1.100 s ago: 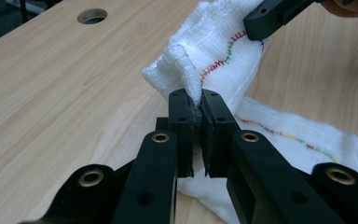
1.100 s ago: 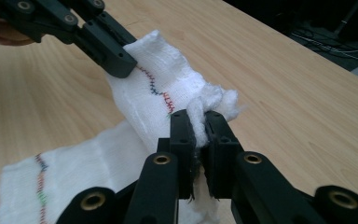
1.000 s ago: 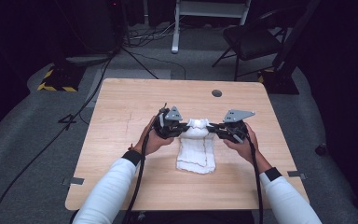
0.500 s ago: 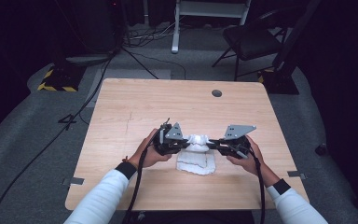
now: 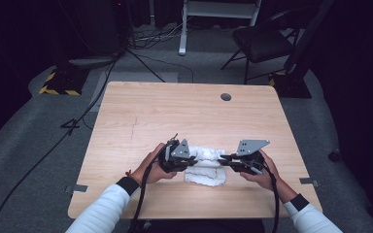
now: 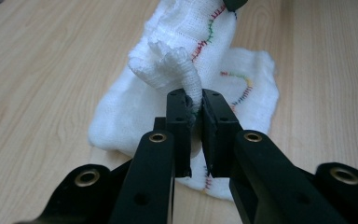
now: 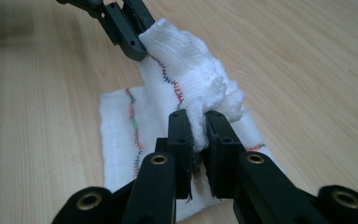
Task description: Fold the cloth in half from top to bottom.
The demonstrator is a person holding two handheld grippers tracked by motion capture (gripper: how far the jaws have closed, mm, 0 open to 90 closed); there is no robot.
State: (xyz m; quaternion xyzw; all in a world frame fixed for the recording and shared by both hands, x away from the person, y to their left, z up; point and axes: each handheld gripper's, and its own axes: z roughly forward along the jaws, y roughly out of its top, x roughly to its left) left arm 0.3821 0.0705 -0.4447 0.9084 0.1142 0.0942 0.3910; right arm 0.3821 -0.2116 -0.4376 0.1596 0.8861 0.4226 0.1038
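Holding: both grippers pinch one white cloth (image 5: 205, 167) between them, near the front edge of the tabletop (image 5: 175, 111), slightly right of its middle.
Left gripper (image 6: 195, 105): jaws pressed together on a bunched corner of the cloth; a twisted tuft of fabric stands up out of the pinch. In the high view it sits at the cloth's left end (image 5: 190, 159), hand wrapped round its body, grey plate on top.
Right gripper (image 7: 196, 122): jaws pressed together on the opposite bunched corner, fabric squeezed up between the pads. In the high view it sits at the cloth's right end (image 5: 226, 158).
Cloth: upper edge lifted and stretched between the two pinches; lower part lies flat on the wood. White gauze weave with wavy multicoloured stitching along the hems.
Surface: pale wood-grain tabletop, rectangular with rounded corners; a round dark cable hole (image 5: 226, 97) near the far edge, right of centre. Faint scuff line left of centre, possibly a scratch; too small to tell.
Cables: one black cable trails from each gripper over the front edge.
Room: dim, grey carpeted floor (image 5: 39, 160). Black chair (image 5: 262, 46) beyond the far right corner; white stand legs (image 5: 182, 29) behind the far edge; yellow-and-black striped base (image 5: 58, 87) off the far left corner; loose black leads across the floor at left.
Person: white sleeves with dark cuffs entering from the front edge.
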